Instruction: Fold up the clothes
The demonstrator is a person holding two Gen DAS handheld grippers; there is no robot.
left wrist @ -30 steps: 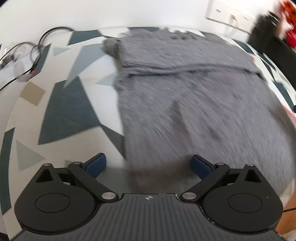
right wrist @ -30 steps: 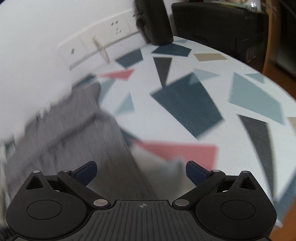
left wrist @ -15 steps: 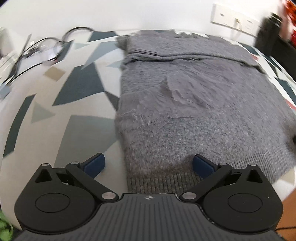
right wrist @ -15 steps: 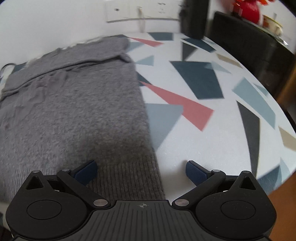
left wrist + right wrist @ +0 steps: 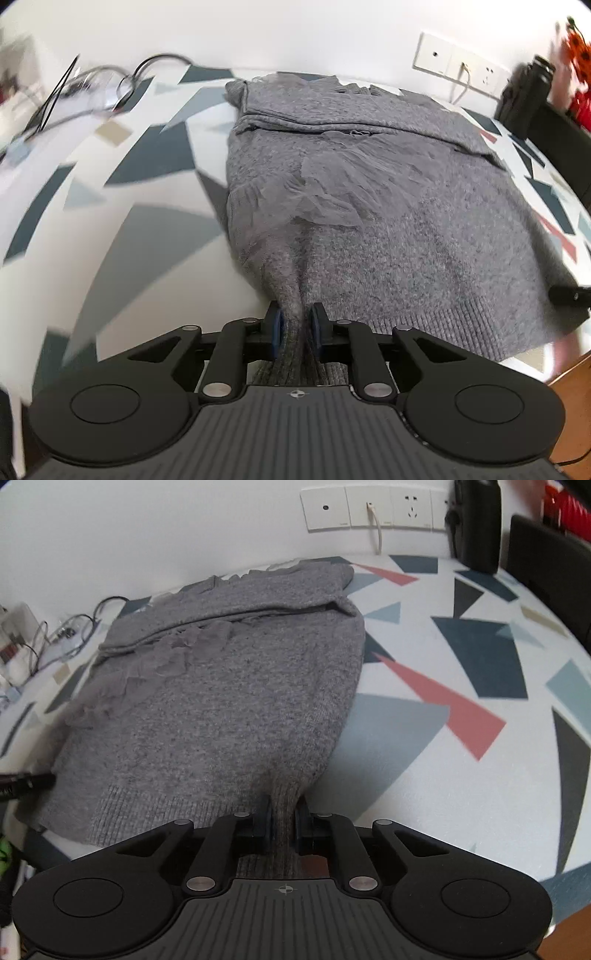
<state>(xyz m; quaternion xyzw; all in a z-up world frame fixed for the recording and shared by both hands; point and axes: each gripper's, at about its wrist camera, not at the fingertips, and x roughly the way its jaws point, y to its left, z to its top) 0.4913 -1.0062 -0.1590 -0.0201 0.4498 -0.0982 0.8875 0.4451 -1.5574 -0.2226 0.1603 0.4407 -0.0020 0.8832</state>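
Observation:
A grey knit sweater [image 5: 369, 206] lies flat on the patterned table, sleeves folded across its far end, ribbed hem toward me. It also shows in the right wrist view [image 5: 221, 701]. My left gripper [image 5: 295, 326] is shut on the hem near the sweater's left corner, with the cloth bunched between the blue pads. My right gripper [image 5: 283, 821] is shut on the hem near the right corner. The right gripper's tip shows at the right edge of the left wrist view [image 5: 569, 293].
The table [image 5: 461, 709] has a white top with dark, grey and red triangles. Cables [image 5: 110, 85] lie at the far left. Wall sockets [image 5: 369, 507] and a dark object [image 5: 476, 524] stand at the back right. The table's near edge is just under both grippers.
Both grippers were open above the hem corners half a second ago. Now both have closed on the hem, pinching cloth between the pads.

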